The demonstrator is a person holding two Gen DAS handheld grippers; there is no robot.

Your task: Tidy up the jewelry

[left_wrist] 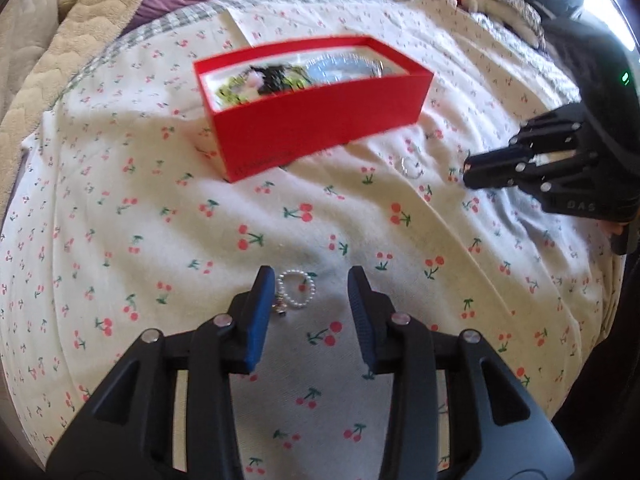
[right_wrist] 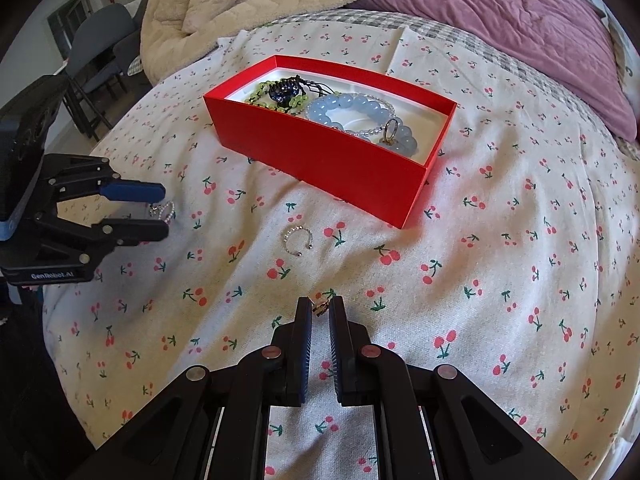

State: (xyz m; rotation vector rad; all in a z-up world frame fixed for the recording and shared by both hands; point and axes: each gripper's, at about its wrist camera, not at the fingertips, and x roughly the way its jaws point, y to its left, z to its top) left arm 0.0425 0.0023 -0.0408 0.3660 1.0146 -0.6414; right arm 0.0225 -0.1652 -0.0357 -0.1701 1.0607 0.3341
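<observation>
Bright daylight, fisheye-warped edges, left view blurred

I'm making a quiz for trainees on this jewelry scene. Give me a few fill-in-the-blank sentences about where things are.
1. The blue bead bracelet lies inside the ____ box.
2. The pearl ring lies between the fingers of the ____ hand-held gripper.
3. The open silver ring lies on the ____-print sheet.
4. The right hand-held gripper pinches a small ____-coloured piece.

Missing words: red; left; cherry; gold
</observation>
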